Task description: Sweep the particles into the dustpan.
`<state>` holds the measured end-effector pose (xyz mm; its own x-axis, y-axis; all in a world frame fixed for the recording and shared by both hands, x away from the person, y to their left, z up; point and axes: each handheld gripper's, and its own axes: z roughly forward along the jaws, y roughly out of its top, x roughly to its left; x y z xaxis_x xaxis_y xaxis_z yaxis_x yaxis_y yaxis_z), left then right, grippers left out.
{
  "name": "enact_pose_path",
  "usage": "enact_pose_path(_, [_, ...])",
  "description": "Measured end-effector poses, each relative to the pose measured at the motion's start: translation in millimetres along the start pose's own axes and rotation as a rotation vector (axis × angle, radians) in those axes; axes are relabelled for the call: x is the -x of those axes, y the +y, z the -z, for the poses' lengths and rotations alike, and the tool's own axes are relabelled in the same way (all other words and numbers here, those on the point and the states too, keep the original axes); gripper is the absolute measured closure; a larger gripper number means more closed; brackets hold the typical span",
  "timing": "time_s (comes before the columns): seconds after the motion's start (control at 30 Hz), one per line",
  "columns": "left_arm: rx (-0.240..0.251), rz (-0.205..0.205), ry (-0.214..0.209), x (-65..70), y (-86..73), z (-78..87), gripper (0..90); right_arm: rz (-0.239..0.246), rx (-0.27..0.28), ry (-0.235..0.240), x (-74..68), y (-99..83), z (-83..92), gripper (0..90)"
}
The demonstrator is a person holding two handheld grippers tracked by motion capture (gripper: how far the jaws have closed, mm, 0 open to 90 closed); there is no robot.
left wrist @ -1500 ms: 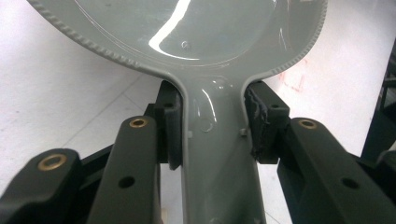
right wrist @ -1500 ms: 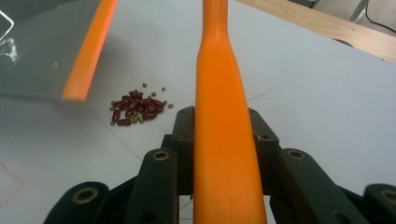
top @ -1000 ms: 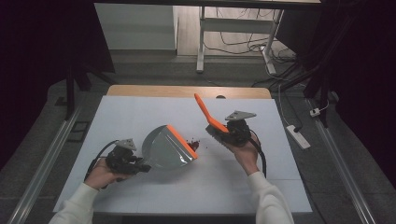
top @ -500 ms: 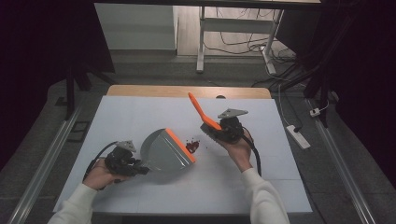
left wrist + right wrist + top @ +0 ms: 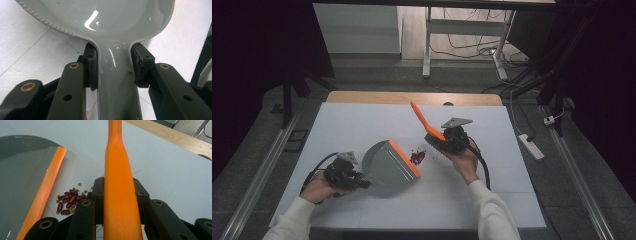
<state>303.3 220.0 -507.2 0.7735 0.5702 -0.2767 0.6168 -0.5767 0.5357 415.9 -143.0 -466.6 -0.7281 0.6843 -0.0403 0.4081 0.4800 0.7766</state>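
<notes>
A grey dustpan [image 5: 387, 162] with an orange lip [image 5: 405, 158] lies on the white table, mouth facing right. My left gripper [image 5: 357, 182] is shut on the dustpan's handle [image 5: 116, 82], the pads pressing both sides. A small pile of red beans and green bits [image 5: 417, 156] lies just right of the lip, also seen as beans [image 5: 68, 201] in the right gripper view. My right gripper [image 5: 446, 142] is shut on an orange brush handle [image 5: 117, 185], which slants up and away [image 5: 419, 116]. The brush's dark head [image 5: 436, 141] sits right of the beans.
The white tabletop [image 5: 362, 125] ends in a wooden strip [image 5: 412, 97] at the far edge. A white power strip [image 5: 532, 146] lies on the floor to the right. A metal stand's legs [image 5: 428, 45] rise beyond the table.
The right gripper with the brush has moved left and slightly down towards the beans. The dustpan has shifted a little, its lip nearer the pile. The left hand has barely moved.
</notes>
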Motion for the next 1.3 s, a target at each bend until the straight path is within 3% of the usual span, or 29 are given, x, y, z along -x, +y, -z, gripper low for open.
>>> enact_pose_path(0.43, [-0.03,-0.018,-0.007,2.8,0.6,-5.7,60.9,0.006,-0.005,-0.003,-3.4,-2.0,-7.9,70.2])
enact_pose_path(1.3, [-0.04,-0.002,-0.02,1.9,-0.2,-9.1,60.9,0.019,-0.016,0.003,-14.1,-6.0,-31.3,70.2])
